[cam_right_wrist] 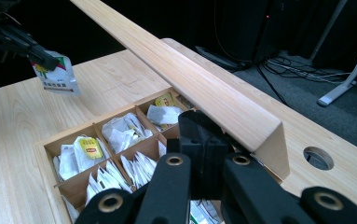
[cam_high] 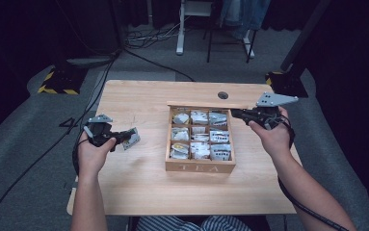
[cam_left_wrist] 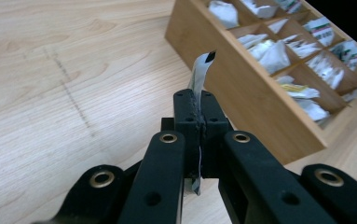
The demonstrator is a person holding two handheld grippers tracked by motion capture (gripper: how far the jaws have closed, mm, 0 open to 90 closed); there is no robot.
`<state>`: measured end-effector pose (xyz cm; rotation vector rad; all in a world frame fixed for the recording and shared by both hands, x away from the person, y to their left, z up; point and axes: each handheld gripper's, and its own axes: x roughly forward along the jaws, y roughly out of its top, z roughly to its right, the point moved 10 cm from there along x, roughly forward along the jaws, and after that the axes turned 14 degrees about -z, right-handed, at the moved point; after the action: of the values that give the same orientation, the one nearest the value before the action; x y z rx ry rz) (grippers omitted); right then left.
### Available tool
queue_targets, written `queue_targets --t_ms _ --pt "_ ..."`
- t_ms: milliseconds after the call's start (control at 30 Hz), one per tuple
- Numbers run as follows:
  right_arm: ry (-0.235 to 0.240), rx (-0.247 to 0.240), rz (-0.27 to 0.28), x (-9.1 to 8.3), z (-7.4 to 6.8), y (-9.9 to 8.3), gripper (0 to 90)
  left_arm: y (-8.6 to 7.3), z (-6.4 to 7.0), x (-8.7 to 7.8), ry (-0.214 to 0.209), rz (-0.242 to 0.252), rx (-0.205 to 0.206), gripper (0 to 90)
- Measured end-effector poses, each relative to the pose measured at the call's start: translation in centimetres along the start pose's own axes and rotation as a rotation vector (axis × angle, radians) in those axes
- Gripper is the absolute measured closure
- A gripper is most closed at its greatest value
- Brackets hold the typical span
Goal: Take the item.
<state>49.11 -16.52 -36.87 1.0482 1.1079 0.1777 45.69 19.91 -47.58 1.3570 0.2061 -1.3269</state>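
Note:
A wooden tea box (cam_high: 200, 167) marked TEA stands mid-table, with several compartments full of tea bags. Its lid (cam_high: 206, 105) stands open along the far side. My left gripper (cam_high: 126, 138) hovers left of the box, shut on a white tea bag packet (cam_high: 133, 139). In the left gripper view the packet (cam_left_wrist: 200, 70) sticks up edge-on between the closed jaws (cam_left_wrist: 198, 105), and the box wall (cam_left_wrist: 241, 88) lies just ahead. My right gripper (cam_high: 235, 114) sits at the box's far right corner by the lid (cam_right_wrist: 204, 79). Its jaws (cam_right_wrist: 203, 130) are shut with nothing visible between them.
A round cable hole (cam_high: 223, 95) lies in the table behind the box. Bare tabletop (cam_high: 138, 183) spreads left of and in front of the box. Cables, desk legs and a striped stand base (cam_high: 57, 82) are on the floor beyond.

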Motion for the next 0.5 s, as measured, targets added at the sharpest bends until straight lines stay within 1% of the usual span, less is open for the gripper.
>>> queue_targets --t_ms 67,133,167,333,367,500 --pt "-0.001 -0.001 -0.001 0.0 0.0 0.0 90.0 -0.3 -0.8 0.2 0.004 0.005 -0.021 89.1" --pt "0.000 -0.001 0.000 0.0 0.0 0.0 90.0 -0.4 -1.4 0.5 0.015 0.013 -0.032 89.0" --pt "0.000 0.000 0.000 0.0 0.0 0.0 90.0 -0.4 -1.4 0.5 0.015 0.013 -0.032 88.9" --pt "0.001 0.001 0.000 0.0 0.0 0.0 90.0 -0.6 -2.3 1.1 0.022 0.030 -0.040 88.3" --pt "0.001 0.001 0.000 0.0 0.0 0.0 90.0 -0.8 -2.6 1.5 0.017 0.030 -0.052 88.1" --pt "0.001 -0.001 0.002 0.0 0.0 0.0 90.0 -1.2 -3.0 2.1 0.008 0.015 -0.065 88.1"
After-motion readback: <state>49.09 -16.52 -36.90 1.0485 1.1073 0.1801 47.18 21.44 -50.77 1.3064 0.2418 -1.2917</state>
